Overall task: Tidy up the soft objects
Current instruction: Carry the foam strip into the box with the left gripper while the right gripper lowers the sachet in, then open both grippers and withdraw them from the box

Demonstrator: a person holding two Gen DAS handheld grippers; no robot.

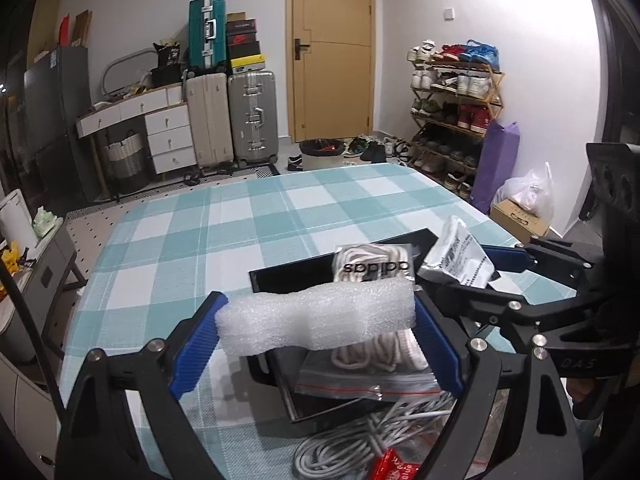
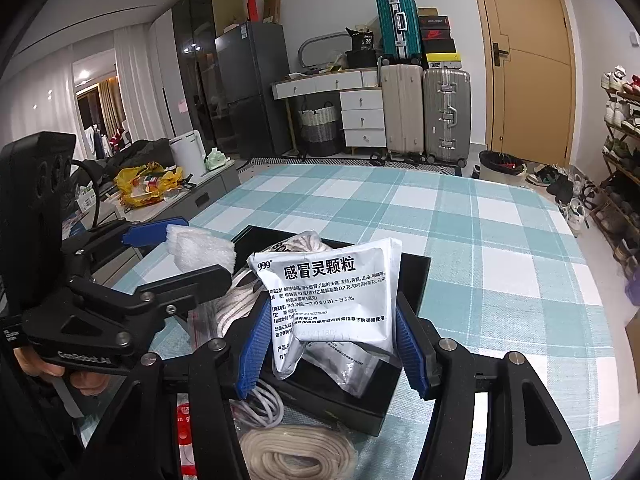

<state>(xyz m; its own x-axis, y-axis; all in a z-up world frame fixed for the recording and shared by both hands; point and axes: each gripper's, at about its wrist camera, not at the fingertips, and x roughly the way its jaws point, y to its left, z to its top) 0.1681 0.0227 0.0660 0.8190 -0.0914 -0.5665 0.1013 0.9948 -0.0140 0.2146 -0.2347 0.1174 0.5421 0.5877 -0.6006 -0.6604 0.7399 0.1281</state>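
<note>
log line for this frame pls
left hand-held gripper: shut on foam roll | right hand-held gripper: shut on sachet | both over black tray

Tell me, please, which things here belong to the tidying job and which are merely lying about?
Job in hand:
foam roll, clamped by the left gripper
medicine sachet, clamped by the right gripper
black tray
bagged white laces
coiled cable

Lying about:
suitcases
shoe rack
laundry basket

From my remote feed, both fisheye views bend sharply toward black corners; glare whitens the wall point(image 1: 500, 8) at upper right of the left view, the middle stays evenly lit and sharp.
</note>
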